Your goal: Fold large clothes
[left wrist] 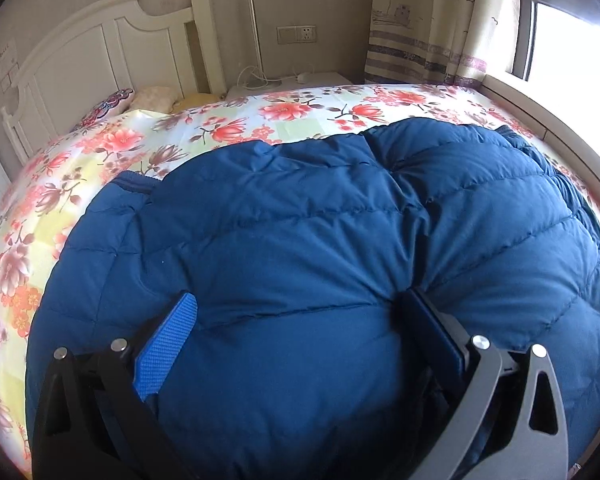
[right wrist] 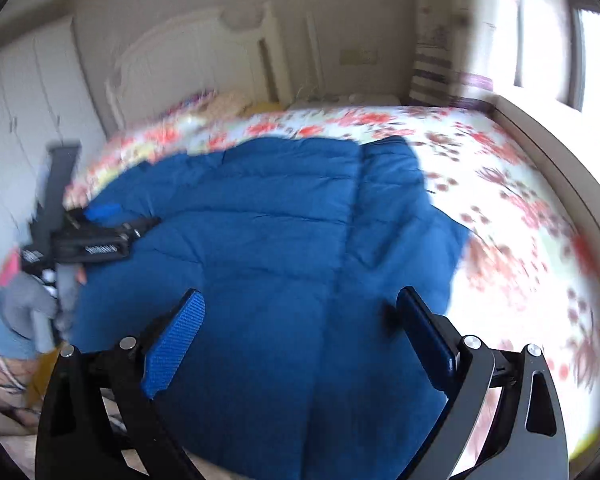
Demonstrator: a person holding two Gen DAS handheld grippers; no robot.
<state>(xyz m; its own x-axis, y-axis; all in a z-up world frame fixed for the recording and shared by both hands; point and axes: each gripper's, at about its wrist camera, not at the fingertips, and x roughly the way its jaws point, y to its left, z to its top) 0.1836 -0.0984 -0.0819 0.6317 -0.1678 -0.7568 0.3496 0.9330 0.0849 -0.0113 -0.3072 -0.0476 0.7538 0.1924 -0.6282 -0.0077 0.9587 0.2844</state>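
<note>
Spread wide, the left gripper (left wrist: 300, 328) is pressed down over the blue down jacket (left wrist: 300, 220), a puffy bulge between its fingers but nothing clamped. The right gripper (right wrist: 300, 328) is held wide open and empty above the jacket, which is laid on the floral bedspread (left wrist: 220, 128). A headboard (left wrist: 100, 48) is seen at 11 o'clock, a curtain (left wrist: 440, 20) at 1 o'clock.

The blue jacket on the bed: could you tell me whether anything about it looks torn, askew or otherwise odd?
Nothing stands out. The blue jacket lies puffy and wrinkled on the flowered bedspread, with no tear or stain visible.
</note>
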